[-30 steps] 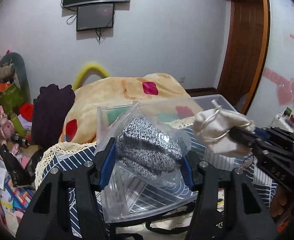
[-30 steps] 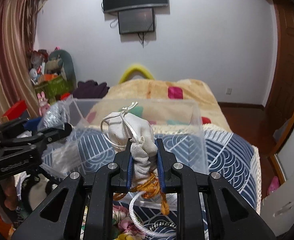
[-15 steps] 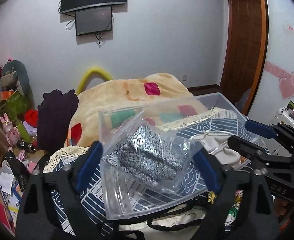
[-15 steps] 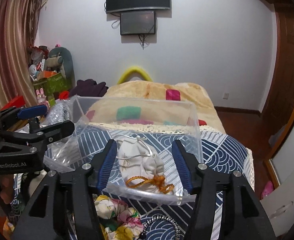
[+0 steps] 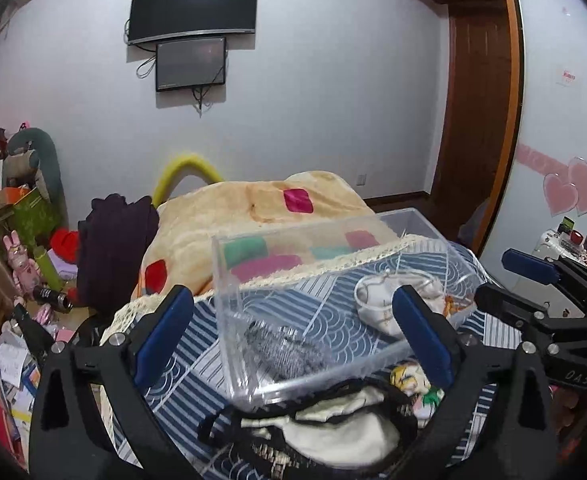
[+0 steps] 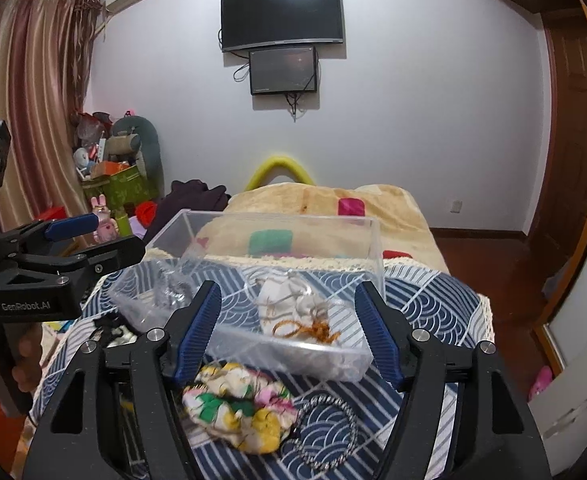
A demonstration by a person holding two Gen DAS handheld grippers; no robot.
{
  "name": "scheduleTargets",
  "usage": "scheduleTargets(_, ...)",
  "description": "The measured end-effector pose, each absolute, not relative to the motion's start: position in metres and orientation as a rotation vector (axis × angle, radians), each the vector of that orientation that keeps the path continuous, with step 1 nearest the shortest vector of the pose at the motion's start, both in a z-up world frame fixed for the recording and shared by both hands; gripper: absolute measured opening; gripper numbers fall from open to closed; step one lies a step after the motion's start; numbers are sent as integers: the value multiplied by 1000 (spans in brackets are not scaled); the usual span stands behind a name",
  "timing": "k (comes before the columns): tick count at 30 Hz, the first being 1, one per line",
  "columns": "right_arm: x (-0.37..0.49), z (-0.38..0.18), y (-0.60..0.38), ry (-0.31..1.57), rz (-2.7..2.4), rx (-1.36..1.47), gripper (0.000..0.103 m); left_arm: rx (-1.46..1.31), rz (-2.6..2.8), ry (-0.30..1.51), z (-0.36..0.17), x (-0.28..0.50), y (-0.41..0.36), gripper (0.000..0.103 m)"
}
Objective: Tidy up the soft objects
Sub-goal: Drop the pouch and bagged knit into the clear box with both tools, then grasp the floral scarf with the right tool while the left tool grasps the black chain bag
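Clear plastic box (image 6: 277, 264) on the bed holds a cream drawstring pouch (image 6: 289, 304) and bagged grey knit (image 5: 281, 348); both grippers' fingers gape wide, empty.

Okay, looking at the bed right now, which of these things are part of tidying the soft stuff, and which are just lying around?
Part of the job:
- clear plastic bin
- cream drawstring pouch, inside the bin
- bagged grey knit item, inside the bin
- floral scrunchie, on the cover in front of the bin
- beaded loop, beside the scrunchie

Just lying about:
- wall TV
- dark clothes pile
- pink rabbit toy
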State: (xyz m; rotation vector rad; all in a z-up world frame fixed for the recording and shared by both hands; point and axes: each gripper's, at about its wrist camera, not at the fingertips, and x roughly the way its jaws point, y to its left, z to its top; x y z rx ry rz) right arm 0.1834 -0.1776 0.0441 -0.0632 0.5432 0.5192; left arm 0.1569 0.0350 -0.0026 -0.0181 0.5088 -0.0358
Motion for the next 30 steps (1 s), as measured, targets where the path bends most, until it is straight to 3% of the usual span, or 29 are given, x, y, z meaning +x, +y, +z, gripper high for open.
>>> scheduleTargets(16,145,-2,-169,644,561,-137,66,-38,-57,563,-53,94,17,103)
scheduleTargets(26,165,-27,-164,757,616,-82,66,-13,-25,618,-81,97,11,103)
scheduleTargets(29,167,-32,-160,779,629,-78,57,-59,-31,623,-86,101,20,103)
scheduleTargets(30,168,-33,-160,787,637,-74,47,-78,-37,620,-87,101,24,103)
